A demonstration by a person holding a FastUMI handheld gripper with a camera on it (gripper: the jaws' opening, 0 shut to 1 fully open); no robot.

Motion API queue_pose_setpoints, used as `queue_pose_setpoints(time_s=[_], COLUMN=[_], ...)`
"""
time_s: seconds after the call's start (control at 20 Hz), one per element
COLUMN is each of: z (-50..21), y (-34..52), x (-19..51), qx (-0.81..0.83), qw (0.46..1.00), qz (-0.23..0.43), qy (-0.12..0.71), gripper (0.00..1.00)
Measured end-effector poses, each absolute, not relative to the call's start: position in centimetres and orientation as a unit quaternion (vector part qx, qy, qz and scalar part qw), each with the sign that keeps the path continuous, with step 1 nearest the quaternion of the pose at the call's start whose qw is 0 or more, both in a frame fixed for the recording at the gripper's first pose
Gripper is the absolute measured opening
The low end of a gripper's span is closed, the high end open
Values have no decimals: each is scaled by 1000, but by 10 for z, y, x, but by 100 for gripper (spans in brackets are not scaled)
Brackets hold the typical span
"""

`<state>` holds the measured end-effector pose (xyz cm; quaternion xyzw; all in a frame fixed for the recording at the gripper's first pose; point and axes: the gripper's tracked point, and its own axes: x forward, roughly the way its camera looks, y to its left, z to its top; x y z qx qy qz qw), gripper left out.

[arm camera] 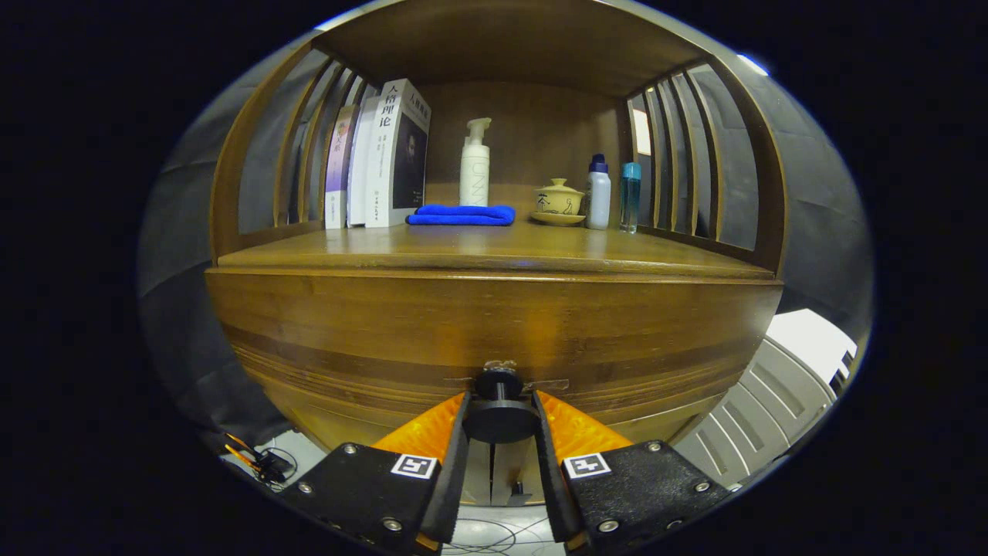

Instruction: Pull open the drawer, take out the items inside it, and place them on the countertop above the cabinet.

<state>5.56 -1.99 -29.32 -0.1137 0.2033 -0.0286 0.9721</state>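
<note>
A: Where's the drawer (494, 340)?
B: Closed, under the tabletop (494, 251) — its knob (500, 413) sits between the fingers.
A: And the hand-held gripper (500, 421)?
B: Both fingers press the knob — gripping it.

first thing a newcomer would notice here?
The round black drawer knob, sitting between the fingers of the gripper, which look closed on it against the wooden drawer front. Beyond, on the countertop, a folded blue cloth lies before a white pump bottle, books to one side.
</note>
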Motion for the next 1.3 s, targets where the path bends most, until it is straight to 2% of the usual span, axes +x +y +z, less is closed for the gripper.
queue_pose_setpoints(time_s=[0.5,0.6,0.75,1.3], z=[-293,-292,-292,-290], y=[-18,-19,-18,-18], x=[54,56,55,38], qx=[-99,-95,-87,-94], qw=[976,979,983,983], qz=[-14,-20,-16,-29], qy=[194,179,162,152], gripper=[46,43,30,27])
